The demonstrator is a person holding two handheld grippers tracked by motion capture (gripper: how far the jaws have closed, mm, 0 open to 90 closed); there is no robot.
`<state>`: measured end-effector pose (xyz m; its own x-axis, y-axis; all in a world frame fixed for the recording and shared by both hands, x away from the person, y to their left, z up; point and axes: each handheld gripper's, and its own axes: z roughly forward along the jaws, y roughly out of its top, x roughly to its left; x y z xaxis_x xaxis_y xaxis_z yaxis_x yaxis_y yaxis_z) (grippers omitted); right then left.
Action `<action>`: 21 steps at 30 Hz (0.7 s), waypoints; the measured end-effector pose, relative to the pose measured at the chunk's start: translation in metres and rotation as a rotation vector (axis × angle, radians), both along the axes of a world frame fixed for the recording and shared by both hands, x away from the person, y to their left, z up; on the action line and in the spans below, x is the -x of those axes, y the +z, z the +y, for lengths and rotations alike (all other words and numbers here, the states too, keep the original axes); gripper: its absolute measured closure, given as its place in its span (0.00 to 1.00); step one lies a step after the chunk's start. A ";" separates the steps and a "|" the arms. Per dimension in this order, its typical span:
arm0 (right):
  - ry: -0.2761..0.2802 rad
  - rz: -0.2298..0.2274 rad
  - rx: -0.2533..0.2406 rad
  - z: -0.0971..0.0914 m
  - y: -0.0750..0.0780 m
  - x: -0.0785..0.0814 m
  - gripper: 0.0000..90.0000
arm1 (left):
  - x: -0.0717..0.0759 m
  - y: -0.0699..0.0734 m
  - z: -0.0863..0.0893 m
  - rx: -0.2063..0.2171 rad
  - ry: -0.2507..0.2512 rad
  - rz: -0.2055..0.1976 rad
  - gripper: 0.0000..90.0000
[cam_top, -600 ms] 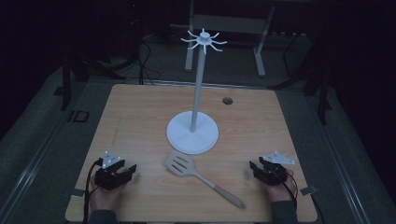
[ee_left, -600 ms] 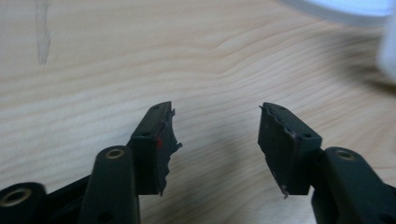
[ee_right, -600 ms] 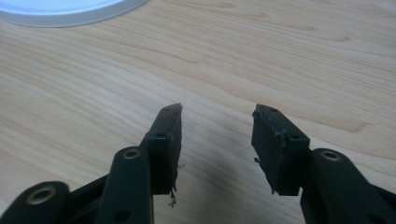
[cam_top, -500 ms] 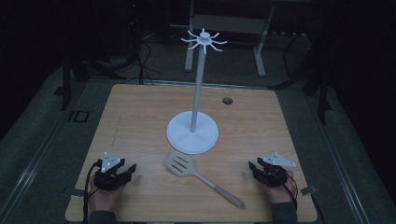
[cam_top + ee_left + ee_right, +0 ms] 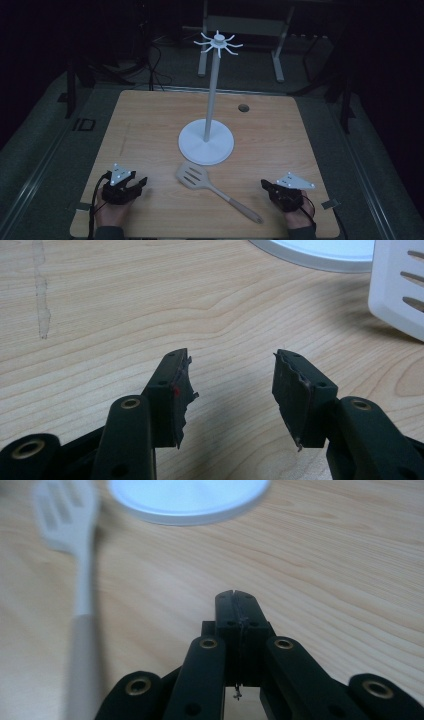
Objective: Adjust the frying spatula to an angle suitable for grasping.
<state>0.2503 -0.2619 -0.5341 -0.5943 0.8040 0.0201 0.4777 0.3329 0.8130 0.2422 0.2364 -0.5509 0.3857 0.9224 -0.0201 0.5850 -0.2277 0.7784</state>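
A pale slotted spatula (image 5: 210, 188) lies flat on the wooden table (image 5: 150, 130), head toward the white stand's round base (image 5: 206, 143), handle running to the front right. The stand's thin pole rises to a ring of hooks (image 5: 218, 42). My left gripper (image 5: 141, 181) rests near the front left, open, nothing between its jaws; in the left gripper view (image 5: 232, 377) the spatula head (image 5: 397, 295) sits at the right edge. My right gripper (image 5: 265, 185) rests at the front right, shut and empty; in the right gripper view (image 5: 235, 596) the spatula (image 5: 75, 555) lies to its left.
A small dark round hole (image 5: 243, 107) marks the table's far right part. Dark floor, cables and a metal frame (image 5: 240, 25) lie beyond the far edge. A faint streak (image 5: 42, 290) marks the wood in the left gripper view.
The right hand and its gripper have shifted slightly left, toward the spatula handle. The left gripper, spatula and stand stay where they were.
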 end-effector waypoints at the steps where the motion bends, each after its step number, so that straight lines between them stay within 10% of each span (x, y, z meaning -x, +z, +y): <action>1: 0.000 0.000 0.000 0.000 0.000 0.000 1.00 | 0.000 0.000 0.000 0.000 0.000 0.000 0.55; 21: 0.322 0.018 0.054 0.040 -0.011 0.055 1.00 | -0.001 -0.001 -0.002 -0.021 0.012 0.014 0.52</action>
<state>0.1949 -0.2220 -0.5451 -0.8183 0.5747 -0.0047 0.3546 0.5113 0.7828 0.2433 0.2348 -0.5523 0.3741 0.9274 -0.0057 0.5988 -0.2369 0.7651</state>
